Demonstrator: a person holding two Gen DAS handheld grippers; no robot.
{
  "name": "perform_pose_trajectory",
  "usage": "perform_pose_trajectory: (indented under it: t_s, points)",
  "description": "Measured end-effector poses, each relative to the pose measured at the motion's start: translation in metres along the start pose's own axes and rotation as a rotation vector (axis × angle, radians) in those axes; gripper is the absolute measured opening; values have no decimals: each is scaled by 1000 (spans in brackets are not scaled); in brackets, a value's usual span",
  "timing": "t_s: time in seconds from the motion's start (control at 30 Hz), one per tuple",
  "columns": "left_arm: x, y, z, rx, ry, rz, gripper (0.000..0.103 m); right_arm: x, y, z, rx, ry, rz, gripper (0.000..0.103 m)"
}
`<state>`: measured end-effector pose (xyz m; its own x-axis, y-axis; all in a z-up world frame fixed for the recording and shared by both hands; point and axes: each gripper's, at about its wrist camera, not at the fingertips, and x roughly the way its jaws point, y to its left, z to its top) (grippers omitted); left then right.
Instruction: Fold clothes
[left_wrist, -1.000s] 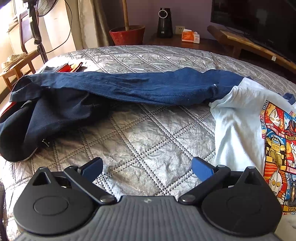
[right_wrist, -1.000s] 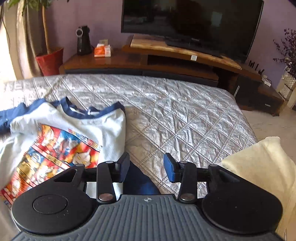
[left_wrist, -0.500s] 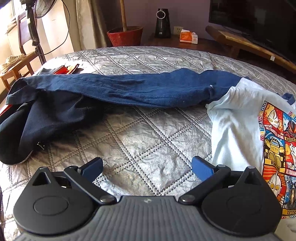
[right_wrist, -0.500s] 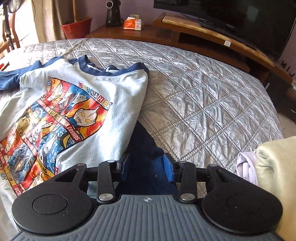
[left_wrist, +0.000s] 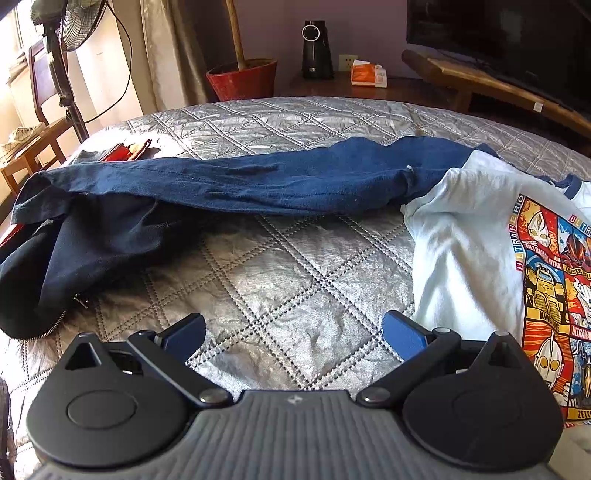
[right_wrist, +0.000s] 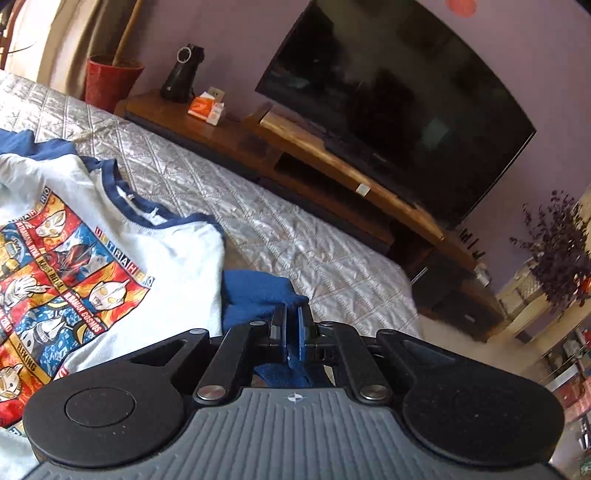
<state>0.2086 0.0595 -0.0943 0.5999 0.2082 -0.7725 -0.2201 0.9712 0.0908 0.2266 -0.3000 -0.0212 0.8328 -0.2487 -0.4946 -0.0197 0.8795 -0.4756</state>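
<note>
A white T-shirt (right_wrist: 177, 254) with a colourful cartoon print and navy sleeves lies on the silver quilted bed (right_wrist: 303, 243). Its right navy sleeve (right_wrist: 258, 291) is bunched up and lifted, and my right gripper (right_wrist: 291, 325) is closing on it, the pads pinching the cloth. In the left wrist view the same shirt (left_wrist: 465, 236) lies at the right, its long left navy sleeve (left_wrist: 258, 181) stretched out across the bed. My left gripper (left_wrist: 293, 332) hovers open over bare quilt, with nothing between its fingers.
A dark zipped jacket (left_wrist: 81, 251) lies heaped at the left of the bed, with a red item (left_wrist: 125, 151) behind it. Beyond the bed stand a wooden TV bench (right_wrist: 332, 166) with a large television (right_wrist: 399, 107), a red plant pot (left_wrist: 242, 79), a fan and a chair.
My right gripper has gone from open to shut on the navy sleeve, then lifted and rolled, tilting the view toward the television. The left gripper has stayed open and nearly still.
</note>
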Motion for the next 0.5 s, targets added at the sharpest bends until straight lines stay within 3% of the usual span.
perform_pose_trajectory:
  t_s: [0.07,0.13,0.2,0.33,0.43,0.5]
  points:
    - [0,0,0,1,0,0,102,-7,-2,3,-13,-58,-74,7]
    - [0,1,-1,2,0,2,102,9,-10,0,0,31,-92,7]
    - [0,3,0,2,0,4,102,23,-30,-9,109,119,-108,8]
    - [0,7,0,-10,3,12,102,-2,-76,-11,328,-19,-249,8]
    - [0,7,0,-11,2,18,102,-14,-96,-6,377,-80,-295,11]
    - [0,7,0,-8,0,21,102,-9,-103,-3,382,-43,-278,20]
